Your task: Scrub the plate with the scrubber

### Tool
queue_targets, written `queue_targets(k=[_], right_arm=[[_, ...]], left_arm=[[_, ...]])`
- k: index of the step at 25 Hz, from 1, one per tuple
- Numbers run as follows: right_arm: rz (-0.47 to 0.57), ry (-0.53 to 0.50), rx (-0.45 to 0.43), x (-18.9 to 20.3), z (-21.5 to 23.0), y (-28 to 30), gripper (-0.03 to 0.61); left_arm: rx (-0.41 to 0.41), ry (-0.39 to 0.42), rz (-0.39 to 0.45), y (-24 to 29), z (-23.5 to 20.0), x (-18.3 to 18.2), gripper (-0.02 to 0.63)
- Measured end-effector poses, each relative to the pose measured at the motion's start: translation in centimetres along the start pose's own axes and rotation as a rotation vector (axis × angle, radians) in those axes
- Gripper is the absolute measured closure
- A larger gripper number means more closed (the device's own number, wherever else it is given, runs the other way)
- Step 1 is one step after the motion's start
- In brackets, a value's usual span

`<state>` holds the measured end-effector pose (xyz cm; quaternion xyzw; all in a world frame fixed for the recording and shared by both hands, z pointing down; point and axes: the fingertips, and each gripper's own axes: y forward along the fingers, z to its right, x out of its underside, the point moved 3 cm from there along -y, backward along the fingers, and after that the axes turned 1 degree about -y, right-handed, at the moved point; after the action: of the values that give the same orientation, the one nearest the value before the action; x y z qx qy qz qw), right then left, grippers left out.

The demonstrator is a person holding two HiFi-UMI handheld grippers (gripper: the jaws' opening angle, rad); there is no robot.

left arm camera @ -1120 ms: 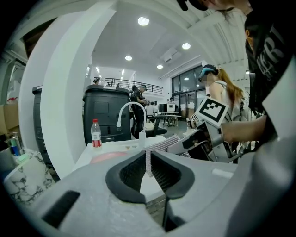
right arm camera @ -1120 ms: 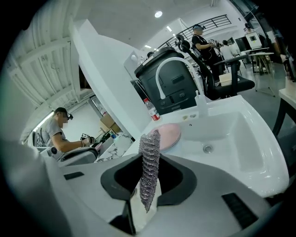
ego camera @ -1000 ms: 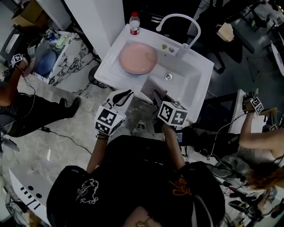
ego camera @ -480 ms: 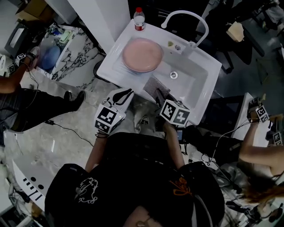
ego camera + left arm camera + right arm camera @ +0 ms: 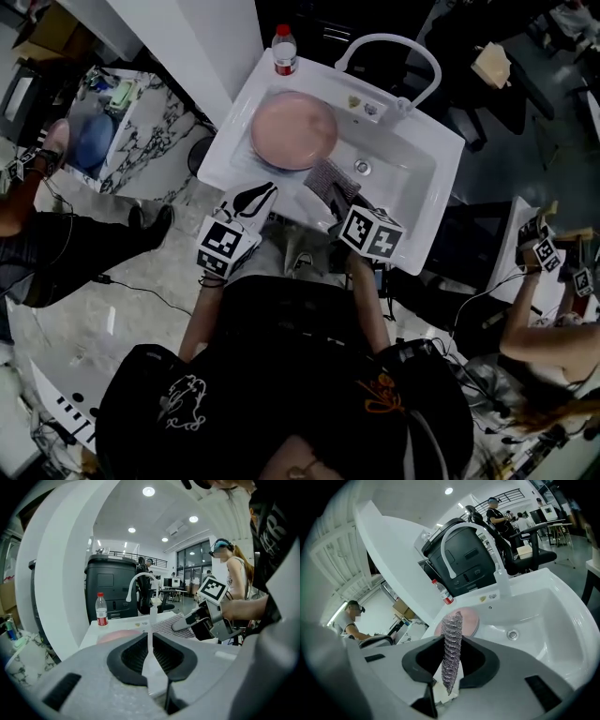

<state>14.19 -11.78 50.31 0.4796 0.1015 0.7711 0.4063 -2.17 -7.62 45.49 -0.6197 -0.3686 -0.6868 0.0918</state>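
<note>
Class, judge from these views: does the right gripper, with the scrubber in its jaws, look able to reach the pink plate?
Probably yes. The right gripper holds the scrubber over the near edge of the sink, and nothing stands between it and the plate.
</note>
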Motion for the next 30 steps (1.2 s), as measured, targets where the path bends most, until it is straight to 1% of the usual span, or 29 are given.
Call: queue_targets(k=[5,9,12,14,20,23,30], right_arm=[[0.001,-0.014,0.031,-2.4,-0.2,3.6,0.499],[-0.017,-0.011,0.049,-4.0,-0.7,7.0,0.499],[-0.045,-0.023,0.068,-5.0,-0.8,9.5,0.499],[-0.065,-0.034,0.072,-5.6,-1.0,11.4,0.499],[-0.139,-0.002,0.031,-6.5,-2.2,17.8,0.499],[-0.178,0.05,0.012,-6.2,-2.4,20.9,0.499],[-0.201,0.275,0.038,-5.7,-1.2,25.4,0.499]], left_arm=[[0.024,0.018,0.022,1.7,-4.2,-1.0,0.572],[0.047,0.017,0.012,3.2,-7.7,-0.7,0.572],[0.081,0.004,-0.018,4.6,-9.4,0.3,0.572],[0.106,0.009,-0.047,5.6,-10.2,1.1,0.572],[0.176,0.085,-0.158,8.5,-12.0,3.8,0.572],[0.213,0.081,-0.178,9.4,-12.3,4.8,0.572],[0.295,0.073,-0.224,10.6,-12.7,6.2,0.572]])
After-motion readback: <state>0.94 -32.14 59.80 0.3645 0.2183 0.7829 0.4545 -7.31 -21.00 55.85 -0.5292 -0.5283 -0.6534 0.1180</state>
